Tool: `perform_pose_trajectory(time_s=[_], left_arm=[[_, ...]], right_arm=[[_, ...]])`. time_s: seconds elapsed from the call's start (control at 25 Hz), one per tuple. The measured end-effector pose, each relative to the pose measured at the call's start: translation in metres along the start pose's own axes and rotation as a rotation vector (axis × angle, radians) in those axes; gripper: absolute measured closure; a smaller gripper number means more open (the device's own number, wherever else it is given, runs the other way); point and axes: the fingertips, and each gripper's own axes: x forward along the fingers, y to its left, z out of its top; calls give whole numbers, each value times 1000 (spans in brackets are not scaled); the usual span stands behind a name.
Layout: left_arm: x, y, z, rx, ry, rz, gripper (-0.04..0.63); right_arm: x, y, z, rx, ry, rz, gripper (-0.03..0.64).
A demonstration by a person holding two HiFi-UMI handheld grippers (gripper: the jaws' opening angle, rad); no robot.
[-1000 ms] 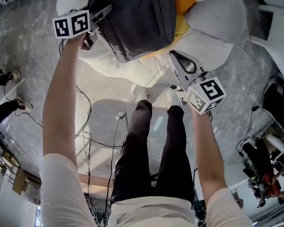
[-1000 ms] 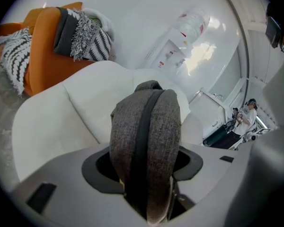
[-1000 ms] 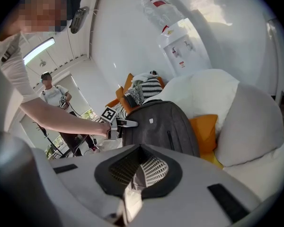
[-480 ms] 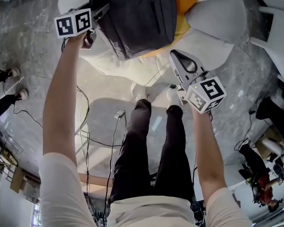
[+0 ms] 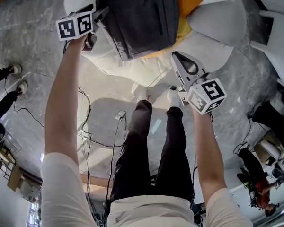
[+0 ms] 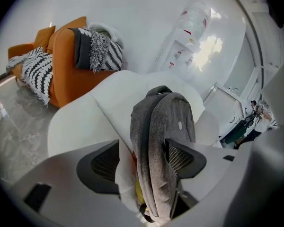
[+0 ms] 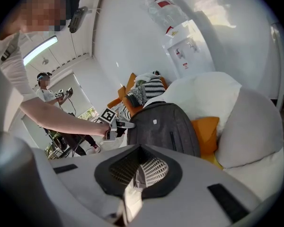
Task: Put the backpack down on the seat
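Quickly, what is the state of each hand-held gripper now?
Left hand-held gripper: open, jaws just opened, backpack between them.
Right hand-held gripper: closed, holding nothing.

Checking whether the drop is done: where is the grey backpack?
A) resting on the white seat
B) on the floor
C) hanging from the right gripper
A: the backpack rests on the white seat, in front of an orange cushion.

Left hand-held gripper (image 6: pixel 144 161) wider around backpack (image 6: pixel 163 126)
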Motion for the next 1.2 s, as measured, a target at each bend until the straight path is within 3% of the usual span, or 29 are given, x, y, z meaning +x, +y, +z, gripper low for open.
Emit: perform_pose_trajectory(time_s=[0.4,0.64,0.96,1.2], left_arm=[[3,16,-3,20,7,87,295],[-2,11,0,41,-6,97,295],[-49,-15,9,5,-32,92,296],[-90,-59,20,-49,-78,57,342]], right_arm=[[-1,-3,-7,-25,7,7,595],[-3,-4,-11,-38,13,10,595],[-22,18,21,-56,0,47,595],[-45,32,44,-42,-3,66,595]])
